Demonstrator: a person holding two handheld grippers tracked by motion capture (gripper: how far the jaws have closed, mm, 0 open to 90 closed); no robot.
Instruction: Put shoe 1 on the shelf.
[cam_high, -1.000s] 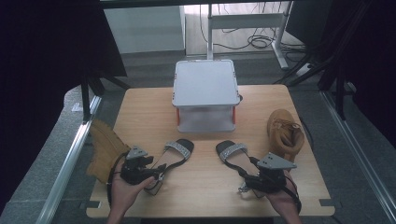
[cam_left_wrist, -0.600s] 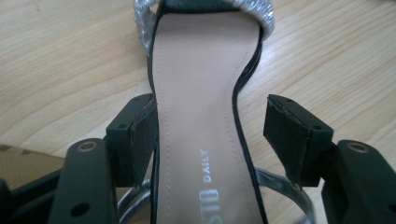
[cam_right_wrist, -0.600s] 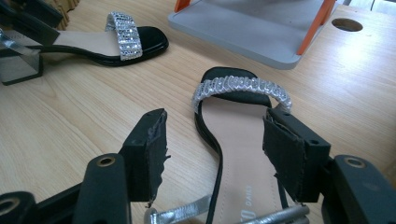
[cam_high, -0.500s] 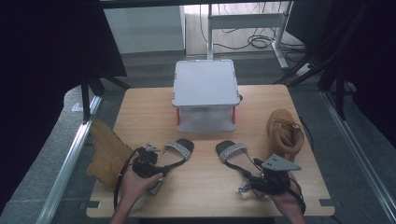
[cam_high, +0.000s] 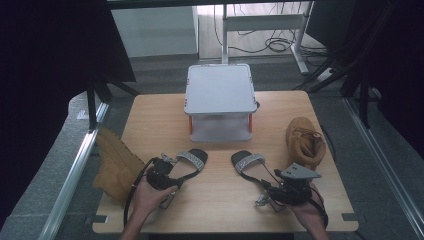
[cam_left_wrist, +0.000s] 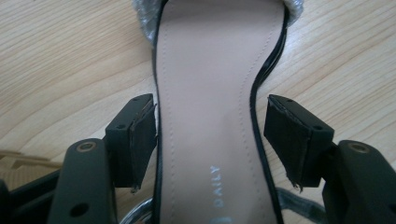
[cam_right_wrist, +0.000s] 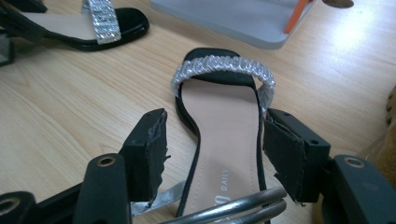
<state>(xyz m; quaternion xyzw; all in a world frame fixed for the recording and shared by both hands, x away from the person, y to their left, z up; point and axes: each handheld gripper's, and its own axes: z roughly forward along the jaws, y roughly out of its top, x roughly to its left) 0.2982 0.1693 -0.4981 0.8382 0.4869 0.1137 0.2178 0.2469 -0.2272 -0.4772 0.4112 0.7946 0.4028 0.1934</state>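
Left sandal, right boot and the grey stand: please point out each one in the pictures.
left sandal (cam_high: 186, 162): high view, on its glittery toe strap.
right boot (cam_high: 304, 140): high view, on its tan upper.
grey stand (cam_high: 219, 89): high view, on its flat top.

Two black sandals lie on the table, one at 7 o'clock (cam_high: 186, 164) and one at 5 o'clock (cam_high: 248, 165). Two tan boots sit at 8 o'clock (cam_high: 114, 166) and 4 o'clock (cam_high: 303, 141). One grey stand (cam_high: 220, 100) sits at 12 o'clock.

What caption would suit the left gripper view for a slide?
Open left gripper straddling the narrow waist of a black sandal with a beige insole, on a wooden table.
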